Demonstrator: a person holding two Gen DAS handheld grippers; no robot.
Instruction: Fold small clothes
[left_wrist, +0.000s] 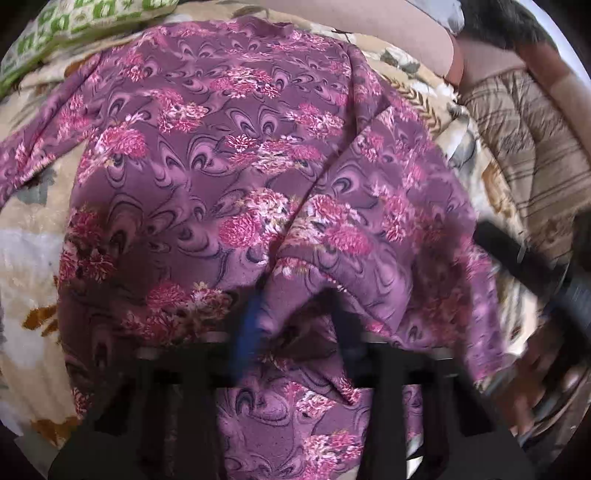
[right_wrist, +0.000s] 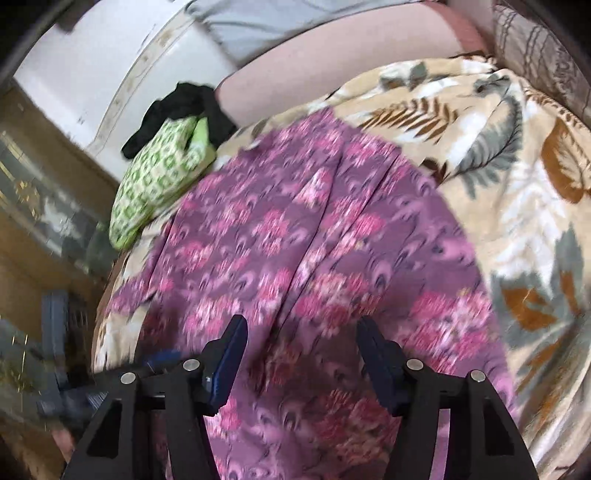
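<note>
The left hand-held gripper (left_wrist: 295, 317), low in its frame, was clamped on a raised fold of the purple floral garment (left_wrist: 229, 155) — spread mid-frame over the leaf-print blanket (right_wrist: 517, 155) on the bed for folding — while the right hand-held gripper (right_wrist: 301, 332) hovered with fingers apart, empty.

A fold of the purple floral cotton garment (left_wrist: 236, 147) covers the left gripper (left_wrist: 295, 317) fingertips, so its grip cannot be told. The dark, motion-blurred right gripper (left_wrist: 532, 258) is smeared at that view's edge. The black crumpled cloth (right_wrist: 184, 107) lies partly behind the green-and-white patterned fabric bundle (right_wrist: 155, 173).
</note>
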